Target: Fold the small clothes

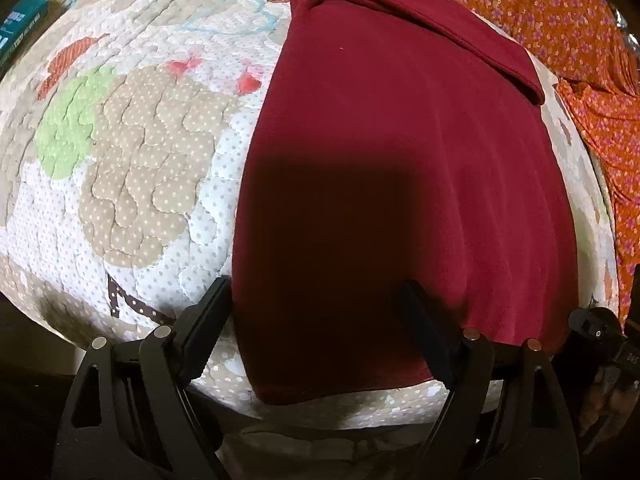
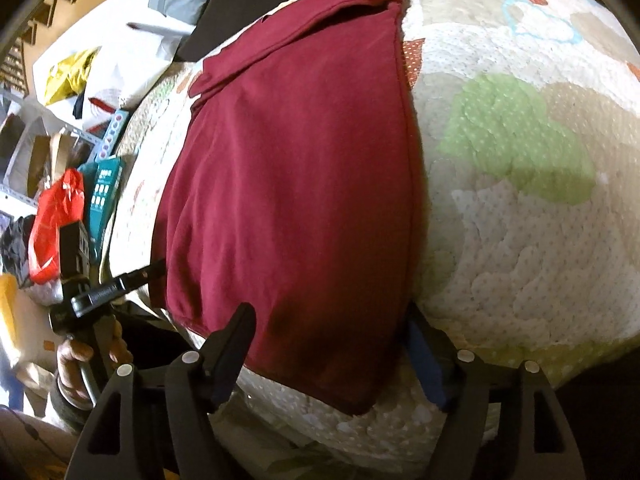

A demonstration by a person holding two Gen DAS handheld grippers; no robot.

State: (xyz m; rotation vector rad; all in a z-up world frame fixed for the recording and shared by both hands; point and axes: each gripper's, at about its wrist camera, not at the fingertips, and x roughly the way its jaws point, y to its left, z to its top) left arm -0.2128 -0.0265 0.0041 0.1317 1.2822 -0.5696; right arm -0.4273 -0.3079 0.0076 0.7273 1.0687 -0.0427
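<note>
The left gripper (image 1: 316,300) is seen with its fingers spread wide, one finger (image 1: 208,312) resting on the quilt just beside the garment's left edge and the other over the cloth itself; nothing is pinched between them. The right gripper (image 2: 328,328) is likewise spread, its fingers set either side of the near corner of the cloth, and no fabric is seen gripped.

Between and beyond the fingers, the maroon garment (image 1: 400,160) is laid flat on the patchwork quilt (image 1: 140,160), near the quilt's front edge. It is already narrowed into a long panel with straight side edges, and at its far end a strip (image 1: 420,12) is turned over across the top, so at least one lengthwise fold is judged to be done. The surface is fairly smooth, with only light ripples towards the near hem.

What is judged to remain is the crosswise fold: the near hem has yet to be lifted and carried to the far end to make a compact packet.

To the right in the left wrist view, an orange floral cloth (image 1: 560,40) is seen lying beside the maroon one; whether it is folded cannot be told.
</note>
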